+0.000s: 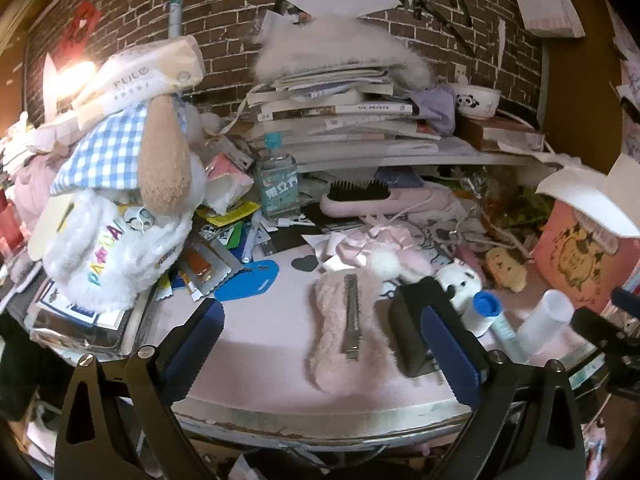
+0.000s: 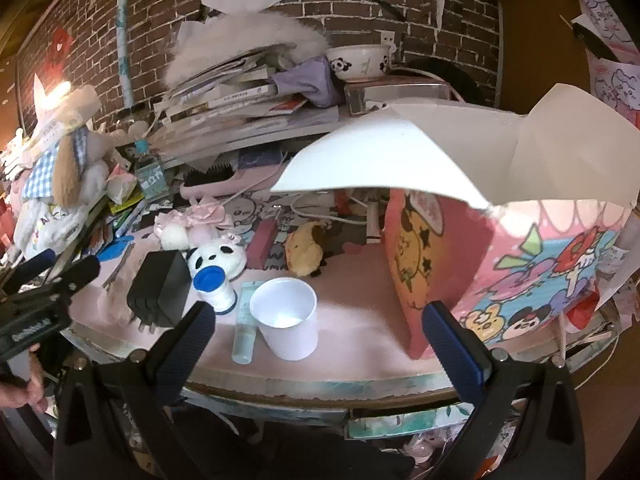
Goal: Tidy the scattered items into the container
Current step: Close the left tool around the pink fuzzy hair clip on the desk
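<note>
Near the desk's front edge, the hair clip [image 1: 351,322] lies lengthwise between my spread left gripper [image 1: 332,344]; my right gripper [image 2: 320,344], spread too, frames the cup [image 2: 286,320].

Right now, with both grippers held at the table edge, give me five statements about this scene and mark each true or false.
1. The left gripper stands with its jaws open and empty. True.
2. The white cup lies tipped on its side. False: it stands upright, mouth up.
3. The pink fuzzy hair clip rests on the pink mat. True.
4. The cartoon box has its flaps shut. False: they are open.
5. The right gripper holds the black charger. False: its jaws are empty.
</note>
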`<state>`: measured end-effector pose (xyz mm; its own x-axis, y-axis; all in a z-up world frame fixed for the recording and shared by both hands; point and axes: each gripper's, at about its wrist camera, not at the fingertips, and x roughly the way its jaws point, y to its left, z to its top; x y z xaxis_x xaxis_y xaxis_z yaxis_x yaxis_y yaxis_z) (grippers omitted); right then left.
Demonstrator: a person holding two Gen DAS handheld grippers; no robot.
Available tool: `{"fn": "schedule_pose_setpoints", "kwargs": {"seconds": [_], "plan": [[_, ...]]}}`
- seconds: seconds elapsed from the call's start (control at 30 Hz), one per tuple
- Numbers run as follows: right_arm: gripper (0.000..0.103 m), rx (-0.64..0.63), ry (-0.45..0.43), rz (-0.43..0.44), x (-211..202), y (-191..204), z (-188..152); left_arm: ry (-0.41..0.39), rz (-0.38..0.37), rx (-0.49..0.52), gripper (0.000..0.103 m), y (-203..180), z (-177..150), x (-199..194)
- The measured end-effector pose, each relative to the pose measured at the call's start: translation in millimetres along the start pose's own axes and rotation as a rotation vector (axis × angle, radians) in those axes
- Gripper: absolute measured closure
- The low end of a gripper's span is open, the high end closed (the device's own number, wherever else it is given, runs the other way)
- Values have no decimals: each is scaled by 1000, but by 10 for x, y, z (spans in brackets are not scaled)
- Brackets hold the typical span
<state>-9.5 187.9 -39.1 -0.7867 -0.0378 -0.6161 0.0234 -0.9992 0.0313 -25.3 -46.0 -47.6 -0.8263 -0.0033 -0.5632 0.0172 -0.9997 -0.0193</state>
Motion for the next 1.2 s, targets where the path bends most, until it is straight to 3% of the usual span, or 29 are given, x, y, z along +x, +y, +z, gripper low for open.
{"fn": "schedule_pose_setpoints", "kwargs": {"seconds": [0.07, 0.4, 0.6, 0.87, 1.2], "plan": [[0, -3, 6, 3, 19, 12, -12, 10, -25, -11, 25, 17, -41, 63], [0, -7, 23, 5, 63, 26, -29, 38, -61, 1, 33, -47, -126, 316], [0, -5, 27, 2, 81, 10, -23, 61, -74, -7, 49, -39, -155, 464], [0, -12, 32, 6, 101, 14, -29, 79, -113, -27, 59, -5, -200, 572], [0, -15, 34, 6, 105, 18, -29, 72, -111, -36, 69, 30, -194, 590]]}}
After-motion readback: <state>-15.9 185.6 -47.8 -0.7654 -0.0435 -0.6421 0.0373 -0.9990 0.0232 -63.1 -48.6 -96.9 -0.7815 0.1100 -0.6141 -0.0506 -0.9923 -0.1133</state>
